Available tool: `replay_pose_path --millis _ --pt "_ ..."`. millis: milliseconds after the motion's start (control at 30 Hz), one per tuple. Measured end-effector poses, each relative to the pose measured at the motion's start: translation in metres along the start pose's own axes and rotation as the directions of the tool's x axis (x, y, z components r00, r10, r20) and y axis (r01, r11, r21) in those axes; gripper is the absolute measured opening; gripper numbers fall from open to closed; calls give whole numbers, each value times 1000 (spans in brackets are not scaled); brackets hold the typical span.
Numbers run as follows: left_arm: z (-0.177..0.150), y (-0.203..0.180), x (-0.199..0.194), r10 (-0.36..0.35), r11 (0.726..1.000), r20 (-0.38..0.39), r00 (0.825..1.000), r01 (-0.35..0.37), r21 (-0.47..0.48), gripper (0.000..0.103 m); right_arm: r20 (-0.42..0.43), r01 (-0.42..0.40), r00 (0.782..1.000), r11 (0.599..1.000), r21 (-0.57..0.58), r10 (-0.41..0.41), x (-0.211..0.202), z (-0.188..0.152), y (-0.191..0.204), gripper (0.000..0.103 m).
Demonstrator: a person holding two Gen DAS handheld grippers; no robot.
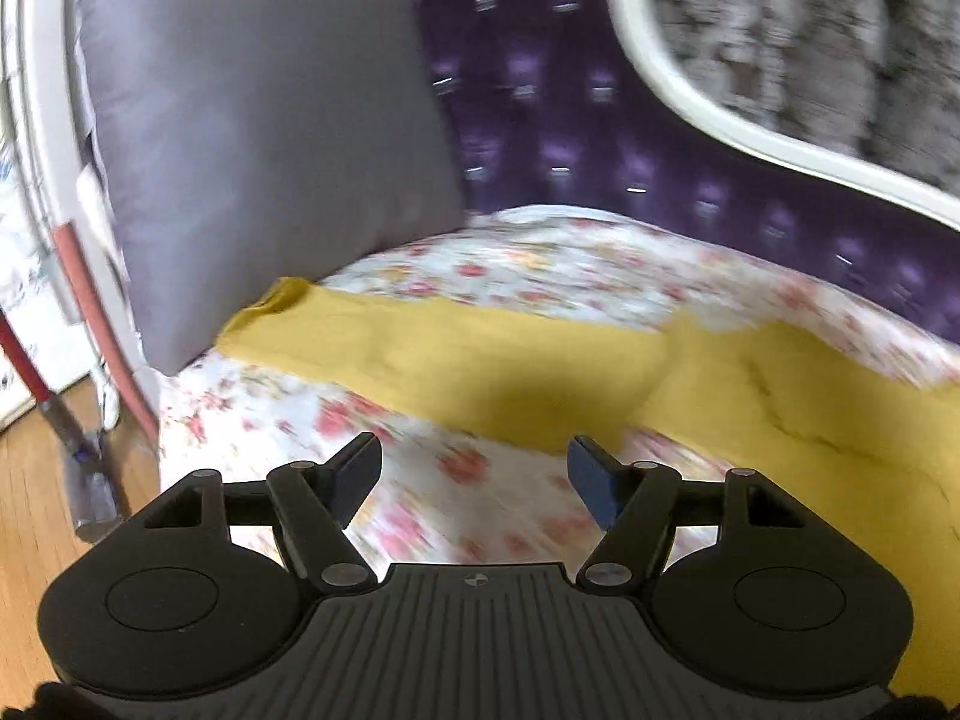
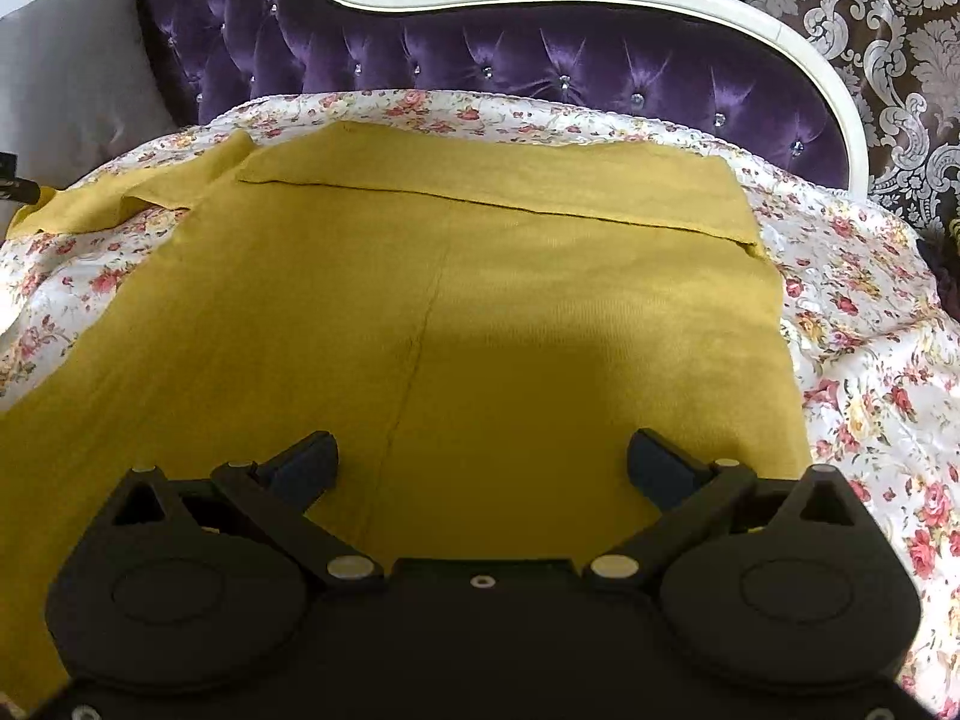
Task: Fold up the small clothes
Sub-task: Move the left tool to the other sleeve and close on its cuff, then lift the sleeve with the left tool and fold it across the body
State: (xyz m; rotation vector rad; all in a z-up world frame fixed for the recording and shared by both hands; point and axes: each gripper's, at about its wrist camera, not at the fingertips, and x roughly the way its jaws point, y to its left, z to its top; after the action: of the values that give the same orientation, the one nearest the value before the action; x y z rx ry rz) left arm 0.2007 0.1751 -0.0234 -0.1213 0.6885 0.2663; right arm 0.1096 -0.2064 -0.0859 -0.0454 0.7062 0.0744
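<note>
A mustard-yellow knit garment (image 2: 456,312) lies spread flat on the floral bedspread (image 2: 870,324). Its far sleeve is folded across the top edge (image 2: 510,180), and the left sleeve (image 2: 138,192) stretches out to the left. My right gripper (image 2: 480,462) is open and empty, hovering over the near part of the garment. In the left wrist view the garment's sleeve (image 1: 456,360) crosses the bed, and my left gripper (image 1: 474,480) is open and empty just before it, above the bedspread (image 1: 468,480). That view is blurred.
A grey pillow (image 1: 264,132) leans at the left end of the bed. A purple tufted headboard (image 2: 540,60) with a white frame runs behind. Wooden floor (image 1: 30,516) and a red-handled mop (image 1: 36,372) lie left of the bed.
</note>
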Motion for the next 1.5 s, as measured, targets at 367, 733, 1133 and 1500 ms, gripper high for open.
replay_pose_path --millis 367,733,1133,1500 --pt "36 77 91 56 974 -125 991 -82 -211 68 99 -106 990 993 60 99 -39 36 -2 103" --pt "50 87 132 142 957 -132 981 -170 -233 33 212 -183 961 983 8 177 -52 64 11 103" --pt "96 15 42 -67 983 76 995 79 -168 6 181 -189 968 980 57 176 -39 51 -12 103" --pt "96 -174 -34 -398 916 110 911 387 107 6 184 -195 969 970 146 167 -40 37 -49 103"
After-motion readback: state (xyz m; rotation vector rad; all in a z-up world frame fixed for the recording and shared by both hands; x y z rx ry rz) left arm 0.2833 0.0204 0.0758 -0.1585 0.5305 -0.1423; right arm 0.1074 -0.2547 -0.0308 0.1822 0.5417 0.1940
